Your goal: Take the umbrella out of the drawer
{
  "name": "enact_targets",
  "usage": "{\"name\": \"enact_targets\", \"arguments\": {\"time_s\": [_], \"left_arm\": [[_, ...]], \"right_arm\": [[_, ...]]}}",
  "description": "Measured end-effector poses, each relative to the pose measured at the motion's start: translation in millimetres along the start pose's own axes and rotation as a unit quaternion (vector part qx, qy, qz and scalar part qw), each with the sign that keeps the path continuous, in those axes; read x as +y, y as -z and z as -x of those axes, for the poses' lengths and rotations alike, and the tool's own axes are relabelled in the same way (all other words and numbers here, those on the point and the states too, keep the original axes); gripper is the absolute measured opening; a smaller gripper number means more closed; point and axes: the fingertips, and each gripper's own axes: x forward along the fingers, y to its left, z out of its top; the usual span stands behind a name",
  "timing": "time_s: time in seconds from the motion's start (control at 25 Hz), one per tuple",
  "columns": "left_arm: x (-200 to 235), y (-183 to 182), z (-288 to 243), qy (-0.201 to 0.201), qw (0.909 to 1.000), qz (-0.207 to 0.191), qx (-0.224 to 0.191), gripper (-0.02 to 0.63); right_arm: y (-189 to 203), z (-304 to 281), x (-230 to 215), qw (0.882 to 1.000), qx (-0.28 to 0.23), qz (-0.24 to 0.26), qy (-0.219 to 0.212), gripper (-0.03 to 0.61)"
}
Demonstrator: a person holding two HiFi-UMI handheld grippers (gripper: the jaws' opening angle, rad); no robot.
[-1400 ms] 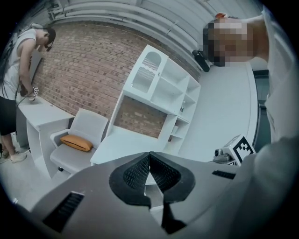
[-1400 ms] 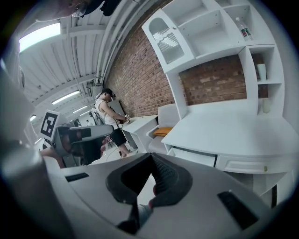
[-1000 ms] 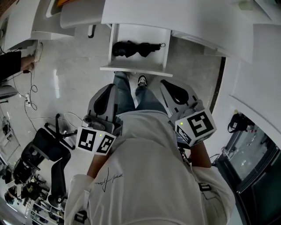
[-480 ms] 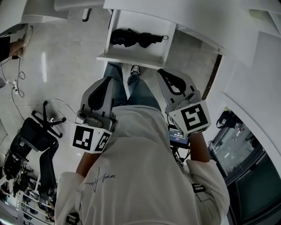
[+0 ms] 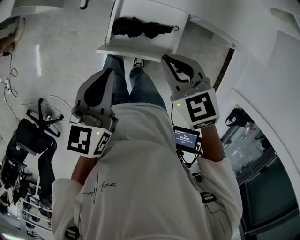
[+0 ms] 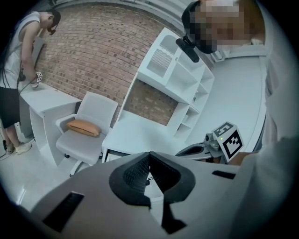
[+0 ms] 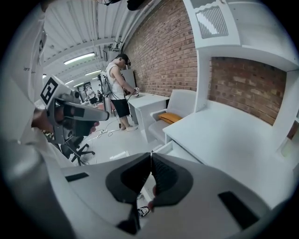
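1. Head view: the drawer (image 5: 134, 50) stands pulled out from under the white tabletop (image 5: 215, 14), on the far side of the person's legs (image 5: 140, 89).
2. The black folded umbrella (image 5: 140, 27) lies inside the drawer. It runs left to right across the drawer floor, with its thin wrist loop at the right end.
3. The left hand-held gripper (image 5: 110, 71) is held in front of the person's chest, on the near side of the drawer's left half. It points toward the drawer and is well apart from the umbrella.
4. The left gripper view shows its jaws clenched, dark pads meeting at the tips with nothing between them.
5. The right hand-held gripper (image 5: 164, 57) reaches farther. Its tip appears just near of the drawer's right front corner and is apart from the umbrella.
6. The right gripper view shows these jaws clenched too, tip against tip and empty.
7. One shoe (image 5: 138, 61) shows on the pale floor (image 5: 61, 61) just near of the drawer front.
8. A black office chair (image 5: 33, 136) stands on the floor to the left.
9. In the left gripper view, a white chair (image 6: 93, 112) with an orange cushion (image 6: 83, 127) stands left of the tabletop, in front of a brick wall (image 6: 93, 51).
10. In the right gripper view, another person (image 7: 117, 84) stands at a far white desk.
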Motion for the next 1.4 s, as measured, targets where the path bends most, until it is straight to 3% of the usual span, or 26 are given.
{"name": "enact_targets", "arguments": {"time_s": [0.84,1.4], "left_arm": [[27,1,-16,-0.014,0.9992,0.027,0.025,0.017],[29,-2,-31,-0.015,0.9987,0.033,0.036,0.017]], "right_arm": [[43,-83,-23,0.996,0.074,0.052,-0.021,0.032],[87,-129,-41,0.988,0.133,0.072,-0.032,0.085]]}}
